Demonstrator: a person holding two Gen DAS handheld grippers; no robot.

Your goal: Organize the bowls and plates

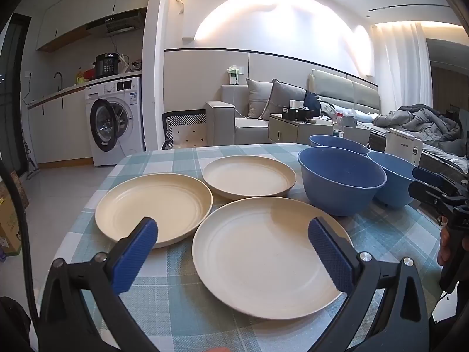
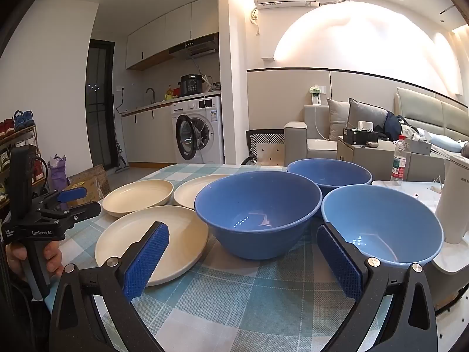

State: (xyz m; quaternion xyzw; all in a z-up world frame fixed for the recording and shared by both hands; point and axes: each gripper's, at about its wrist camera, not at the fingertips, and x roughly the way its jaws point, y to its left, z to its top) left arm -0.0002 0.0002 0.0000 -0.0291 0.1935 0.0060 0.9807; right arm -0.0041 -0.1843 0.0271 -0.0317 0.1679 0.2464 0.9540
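Note:
Three cream plates lie on the checked tablecloth: a near plate point(image 1: 263, 258) point(image 2: 152, 240), a left plate point(image 1: 152, 205) point(image 2: 137, 196) and a far plate point(image 1: 249, 180) point(image 2: 199, 190). To their right stand three blue bowls: a dark one point(image 1: 341, 184) point(image 2: 258, 211), a far one point(image 1: 337, 143) point(image 2: 328, 173) and a lighter one point(image 1: 392, 176) point(image 2: 381, 223). My left gripper point(image 1: 233, 228) point(image 2: 83, 202) hovers open over the near plate's front, holding nothing. My right gripper point(image 2: 241, 231) point(image 1: 419, 182) stands open just in front of the dark bowl, empty.
A white kettle point(image 2: 454, 199) point(image 1: 401, 146) stands at the table's right side beside the lighter bowl. A water bottle point(image 2: 398, 161) is behind it. The table's left edge point(image 1: 96, 187) drops to the floor. A hand point(image 2: 52, 258) holds the left gripper's handle.

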